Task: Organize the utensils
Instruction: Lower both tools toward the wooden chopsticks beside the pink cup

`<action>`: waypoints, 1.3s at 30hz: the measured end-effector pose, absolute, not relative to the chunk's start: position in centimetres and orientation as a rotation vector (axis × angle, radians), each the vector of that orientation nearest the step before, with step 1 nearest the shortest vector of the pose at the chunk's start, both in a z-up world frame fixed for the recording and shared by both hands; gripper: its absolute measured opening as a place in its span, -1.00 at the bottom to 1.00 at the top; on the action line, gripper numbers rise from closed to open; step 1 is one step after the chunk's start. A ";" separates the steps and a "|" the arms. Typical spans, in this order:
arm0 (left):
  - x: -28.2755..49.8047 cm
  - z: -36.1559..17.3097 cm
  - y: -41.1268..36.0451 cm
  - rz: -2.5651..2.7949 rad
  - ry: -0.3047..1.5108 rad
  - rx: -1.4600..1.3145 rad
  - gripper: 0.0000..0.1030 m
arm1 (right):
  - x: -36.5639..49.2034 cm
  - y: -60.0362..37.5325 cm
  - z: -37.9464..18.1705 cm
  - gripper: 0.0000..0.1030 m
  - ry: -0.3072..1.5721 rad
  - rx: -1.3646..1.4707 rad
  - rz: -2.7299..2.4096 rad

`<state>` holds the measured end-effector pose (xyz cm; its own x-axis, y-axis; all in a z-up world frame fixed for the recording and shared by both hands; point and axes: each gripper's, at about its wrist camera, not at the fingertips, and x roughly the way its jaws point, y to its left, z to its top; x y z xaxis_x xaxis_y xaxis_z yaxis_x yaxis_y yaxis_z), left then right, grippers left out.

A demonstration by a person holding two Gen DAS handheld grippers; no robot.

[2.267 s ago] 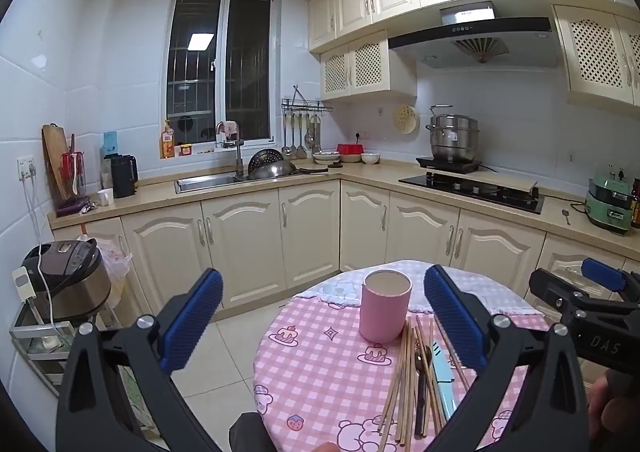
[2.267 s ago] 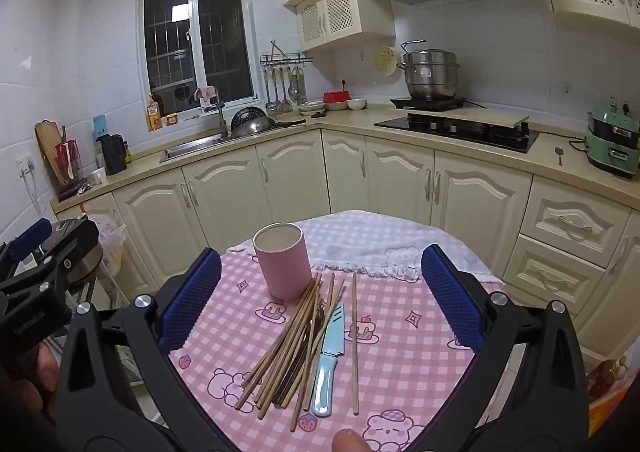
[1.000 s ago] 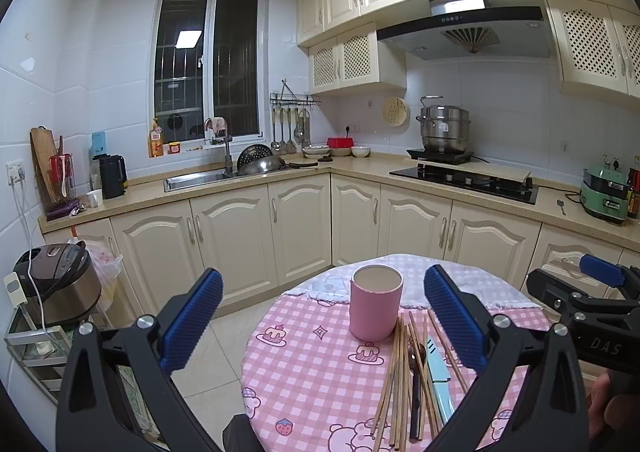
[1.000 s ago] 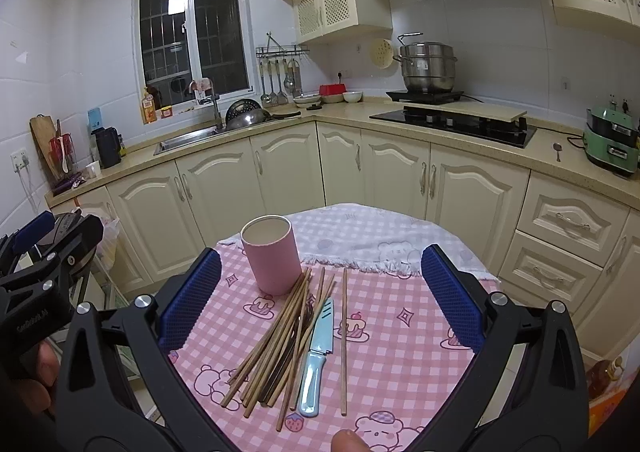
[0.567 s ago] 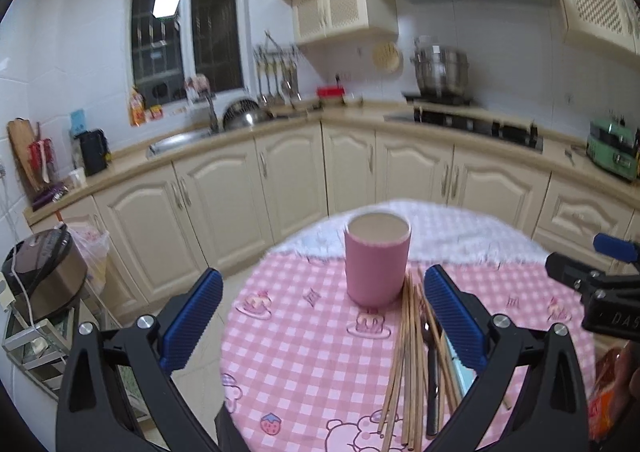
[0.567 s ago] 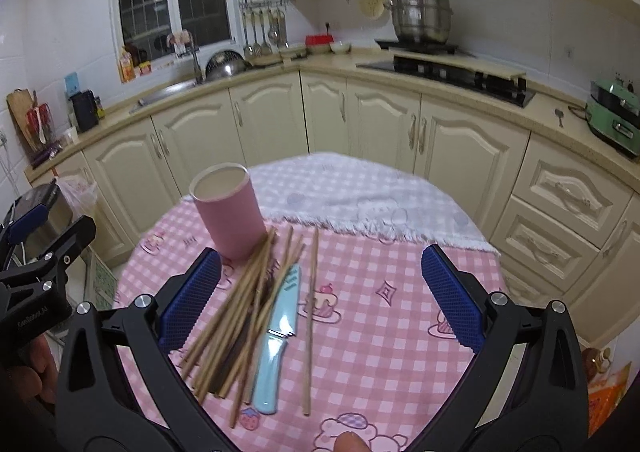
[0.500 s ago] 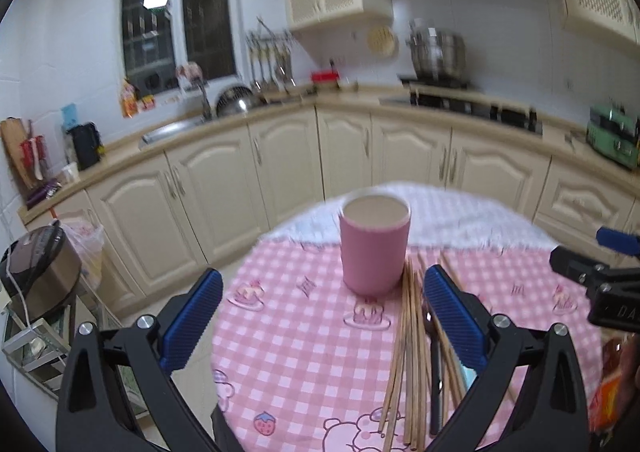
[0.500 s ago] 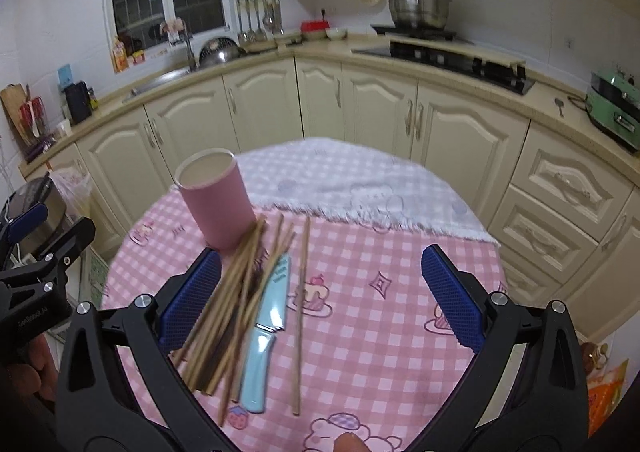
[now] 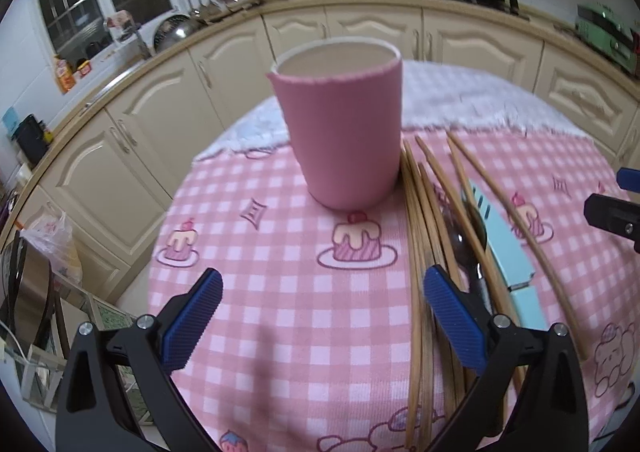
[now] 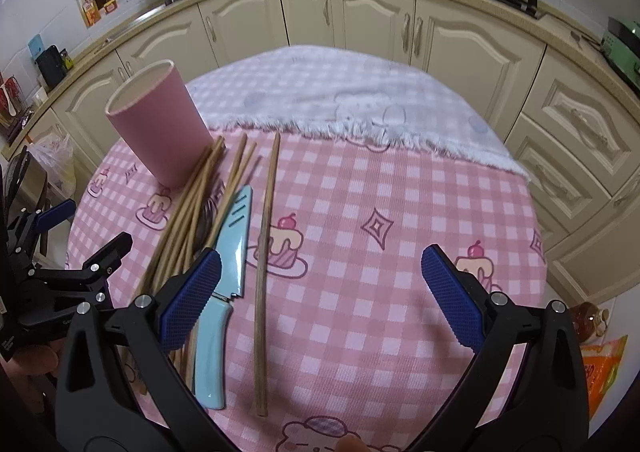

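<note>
An empty pink cup (image 9: pixel 340 127) (image 10: pixel 160 127) stands upright on the round pink checked table (image 9: pixel 288 292) (image 10: pixel 380 292). Right of it lie several wooden chopsticks (image 9: pixel 416 252) (image 10: pixel 192 207), a dark metal spoon (image 9: pixel 468 248) among them, a light blue knife (image 9: pixel 504 252) (image 10: pixel 230 264) and one chopstick (image 10: pixel 266 252) lying apart. My left gripper (image 9: pixel 320 316) hovers open just in front of the cup, its right finger over the chopsticks. My right gripper (image 10: pixel 316 292) hangs open over the table, its left finger above the knife. Neither holds anything.
A white fringed cloth (image 10: pixel 352 99) covers the far part of the table. Cream kitchen cabinets (image 10: pixel 360 15) and a counter curve behind it. The other gripper (image 10: pixel 60 276) shows at the left edge of the right wrist view. A plastic bag (image 9: pixel 52 240) sits on the floor at the left.
Both grippers have dropped and tilted down toward the table and moved closer to the cup and utensils. Their fingers have stayed open and nothing on the table has moved.
</note>
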<state>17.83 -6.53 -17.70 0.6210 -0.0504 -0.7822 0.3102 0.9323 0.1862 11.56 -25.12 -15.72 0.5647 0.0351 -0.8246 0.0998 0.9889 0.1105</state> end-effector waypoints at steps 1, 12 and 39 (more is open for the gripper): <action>18.0 -18.0 -6.7 -0.212 0.887 0.327 0.92 | 11.8 -25.1 -16.1 0.90 0.988 0.150 -0.031; 21.3 -19.9 -7.6 -0.248 0.985 0.320 0.92 | 14.6 -25.2 -18.7 0.90 1.112 0.115 0.013; 23.2 -21.2 -8.5 -0.343 1.022 0.338 0.85 | 17.2 -23.4 -20.3 0.79 1.201 0.008 -0.005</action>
<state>23.21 -8.51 -21.23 0.4782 -0.1190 -0.8702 0.4296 0.8959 0.1135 17.16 -23.37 -20.32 0.3617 0.0005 -0.9323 0.0075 1.0000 0.0034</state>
